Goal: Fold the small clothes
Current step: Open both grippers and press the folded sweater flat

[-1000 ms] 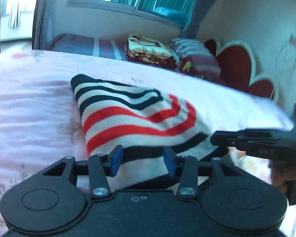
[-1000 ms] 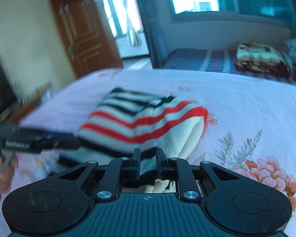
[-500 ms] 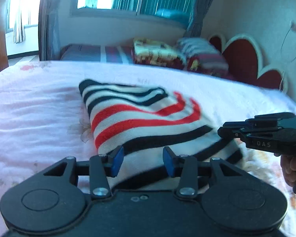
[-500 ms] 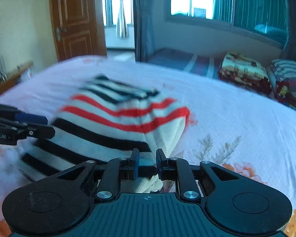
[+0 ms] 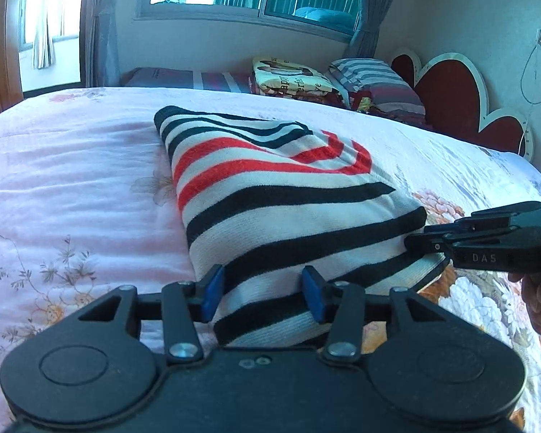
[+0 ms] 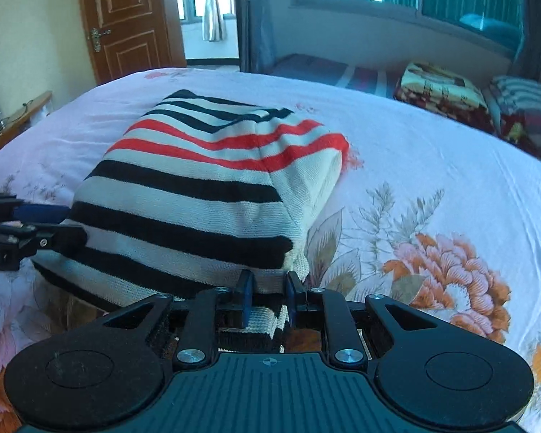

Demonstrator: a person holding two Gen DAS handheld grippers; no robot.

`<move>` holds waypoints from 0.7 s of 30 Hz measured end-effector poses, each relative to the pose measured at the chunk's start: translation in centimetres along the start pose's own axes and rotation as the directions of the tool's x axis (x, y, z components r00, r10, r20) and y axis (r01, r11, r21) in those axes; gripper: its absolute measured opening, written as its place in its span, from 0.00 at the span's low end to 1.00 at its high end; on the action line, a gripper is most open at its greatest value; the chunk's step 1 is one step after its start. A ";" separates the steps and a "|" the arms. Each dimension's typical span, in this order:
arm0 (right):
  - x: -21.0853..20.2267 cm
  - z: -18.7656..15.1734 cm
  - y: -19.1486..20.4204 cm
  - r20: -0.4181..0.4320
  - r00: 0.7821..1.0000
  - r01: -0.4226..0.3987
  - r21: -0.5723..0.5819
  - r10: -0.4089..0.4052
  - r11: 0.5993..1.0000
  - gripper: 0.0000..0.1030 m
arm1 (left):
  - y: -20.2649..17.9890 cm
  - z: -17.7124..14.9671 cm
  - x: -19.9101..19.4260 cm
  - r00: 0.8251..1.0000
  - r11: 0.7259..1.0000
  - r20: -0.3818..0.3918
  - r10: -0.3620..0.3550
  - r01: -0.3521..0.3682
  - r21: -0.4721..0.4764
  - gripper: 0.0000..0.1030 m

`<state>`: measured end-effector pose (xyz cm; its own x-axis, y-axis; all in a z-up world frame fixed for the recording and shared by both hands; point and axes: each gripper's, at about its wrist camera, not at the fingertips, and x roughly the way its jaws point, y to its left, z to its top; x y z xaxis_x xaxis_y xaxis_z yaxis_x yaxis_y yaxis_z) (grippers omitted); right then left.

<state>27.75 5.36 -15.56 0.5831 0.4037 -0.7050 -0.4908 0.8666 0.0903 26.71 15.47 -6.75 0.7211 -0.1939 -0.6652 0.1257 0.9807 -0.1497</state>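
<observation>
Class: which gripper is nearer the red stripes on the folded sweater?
Neither clearly. The left gripper, jaws just opening, and the right gripper, pinching the sweater, both sit at its near edge; the red stripes lie farther back.

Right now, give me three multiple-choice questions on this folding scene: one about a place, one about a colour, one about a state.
1. Where does the striped sweater lie?
A. on the floral bedsheet
B. on the windowsill
C. on the floor

2. Which stripe colours cross its cream knit?
A. green and yellow
B. black and red
C. blue and pink

3. How does the right gripper stand?
A. wide open, clear of any cloth
B. shut on nothing
C. closed narrow, with the sweater's near edge between its pads

Answers:
1 A, the sweater rests folded on the pink flowered sheet.
2 B, black bands run near and far, red ones between.
3 C, ribbed cream cloth shows between the narrow pads in the right wrist view.
</observation>
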 end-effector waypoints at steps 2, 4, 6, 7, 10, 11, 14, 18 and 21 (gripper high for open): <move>0.1 0.1 -0.2 -0.009 1.000 -0.006 0.015 0.006 1.000 0.17 | -0.3 -0.3 -0.1 1.000 1.000 0.004 0.013 -0.013 0.012 0.46; 0.0 0.2 -0.2 -0.018 1.000 -0.010 0.011 0.011 1.000 0.18 | -0.6 -0.4 -0.3 0.999 0.999 0.008 0.045 -0.046 0.015 0.58; -0.7 0.4 -0.2 -0.037 0.999 0.002 0.031 -0.001 1.000 0.57 | -1.1 -0.3 -1.2 0.996 0.995 0.003 0.094 -0.094 0.012 0.69; -1.4 0.4 -0.2 -0.032 0.999 0.041 0.044 -0.039 0.998 1.00 | -1.3 -0.3 -2.2 0.993 0.993 0.026 0.119 -0.120 0.006 0.83; -5.1 -0.9 0.1 0.122 0.990 0.063 0.056 -0.069 0.996 1.00 | -2.3 -1.0 -5.1 0.978 0.984 0.113 0.177 -0.177 -0.003 0.99; -6.0 -1.3 0.1 0.131 0.990 0.046 0.067 -0.054 0.997 1.00 | -2.7 -1.2 -5.5 0.976 0.981 0.102 0.191 -0.193 0.003 0.99; -9.0 -2.4 0.6 0.159 0.986 0.033 0.099 -0.049 0.994 1.00 | -4.1 -1.7 -7.1 0.973 0.977 0.082 0.214 -0.215 0.002 0.99; -13.4 -4.0 1.9 0.181 0.978 0.083 0.096 -0.099 0.992 1.00 | -6.4 -2.2 -11.1 0.969 0.975 0.108 0.221 -0.217 -0.042 0.99; -16.6 -5.2 2.7 0.189 0.973 0.115 0.105 -0.134 0.988 1.00 | -8.6 -2.7 -14.0 0.967 0.978 0.141 0.211 -0.209 -0.029 0.99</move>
<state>13.37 -0.51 -7.31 0.7551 0.3324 -0.5652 -0.3497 0.9333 0.0817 13.66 9.71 1.86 0.8201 0.0226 -0.5718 -0.0475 0.9985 -0.0286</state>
